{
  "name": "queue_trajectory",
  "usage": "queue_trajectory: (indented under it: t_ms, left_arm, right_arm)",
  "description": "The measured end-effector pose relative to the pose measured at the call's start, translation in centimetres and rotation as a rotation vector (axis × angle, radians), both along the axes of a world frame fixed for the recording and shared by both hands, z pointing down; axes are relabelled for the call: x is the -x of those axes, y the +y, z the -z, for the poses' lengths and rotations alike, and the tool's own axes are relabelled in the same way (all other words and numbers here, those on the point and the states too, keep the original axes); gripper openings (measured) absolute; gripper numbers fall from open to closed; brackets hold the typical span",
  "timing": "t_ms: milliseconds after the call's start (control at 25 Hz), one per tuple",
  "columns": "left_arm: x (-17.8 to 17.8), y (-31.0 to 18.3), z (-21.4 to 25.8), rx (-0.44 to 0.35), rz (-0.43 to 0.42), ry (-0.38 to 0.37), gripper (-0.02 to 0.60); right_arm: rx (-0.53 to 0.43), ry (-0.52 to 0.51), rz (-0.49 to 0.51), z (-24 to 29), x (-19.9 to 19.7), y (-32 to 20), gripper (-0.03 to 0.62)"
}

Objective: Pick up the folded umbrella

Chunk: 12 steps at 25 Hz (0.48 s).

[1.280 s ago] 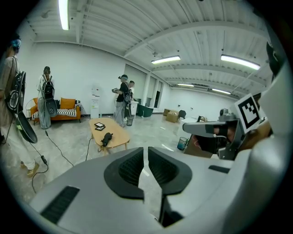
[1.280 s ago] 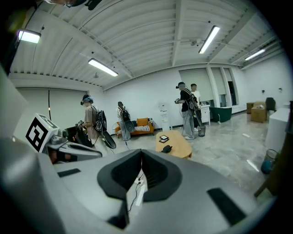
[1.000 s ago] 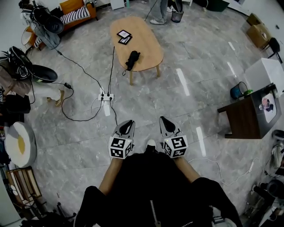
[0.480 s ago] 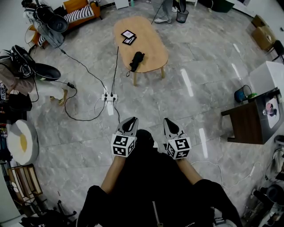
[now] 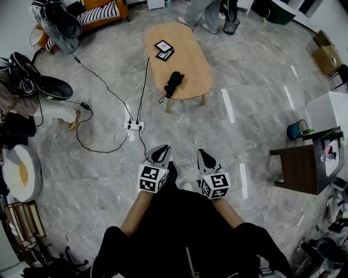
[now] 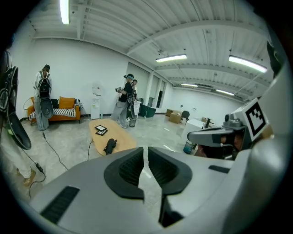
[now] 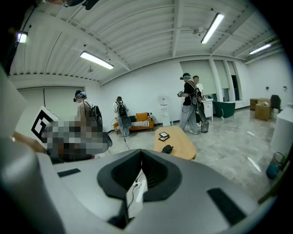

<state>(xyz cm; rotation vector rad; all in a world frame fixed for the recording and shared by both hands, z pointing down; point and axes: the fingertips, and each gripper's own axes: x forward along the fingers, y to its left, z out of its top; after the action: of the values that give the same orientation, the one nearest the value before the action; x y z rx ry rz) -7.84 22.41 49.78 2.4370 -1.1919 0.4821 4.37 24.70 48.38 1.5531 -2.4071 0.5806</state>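
The folded black umbrella [image 5: 174,83] lies near the front edge of the oval wooden table [image 5: 187,59], far ahead of me across the floor. It shows small in the left gripper view [image 6: 110,146] and in the right gripper view [image 7: 168,148]. My left gripper [image 5: 160,153] and right gripper [image 5: 204,159] are held side by side at waist height, both pointing towards the table and well short of it. The left gripper [image 6: 145,150] is shut with nothing in it. In its own view the right gripper [image 7: 141,151] has its tips together and holds nothing.
A white power strip [image 5: 134,126] with black cables trailing over the marble floor lies between me and the table. Two flat framed items [image 5: 165,49] rest on the table's far half. A dark side table [image 5: 299,163] and a blue bucket [image 5: 296,130] stand at right. People stand beyond the table [image 5: 204,13].
The table and umbrella have drawn nearer in the head view as I walk forward. Both grippers travel with me, still shut and side by side.
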Motion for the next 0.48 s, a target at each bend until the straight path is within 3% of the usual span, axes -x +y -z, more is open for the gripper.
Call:
queue_trajectory:
  t_ms: [240, 480]
  left_arm:
    - [2.3, -6.3, 0.8, -0.012, -0.024, -0.003, 0.041]
    - [3.9, -10.1, 0.5, 0.001, -0.048, 0.008, 0.041]
  right_arm:
    - [-0.006, 0.010, 0.026, 0.8, 3.7, -5.8, 0.011]
    - [0.010, 0.022, -0.007, 0.5, 4.9, -9.4, 0.011]
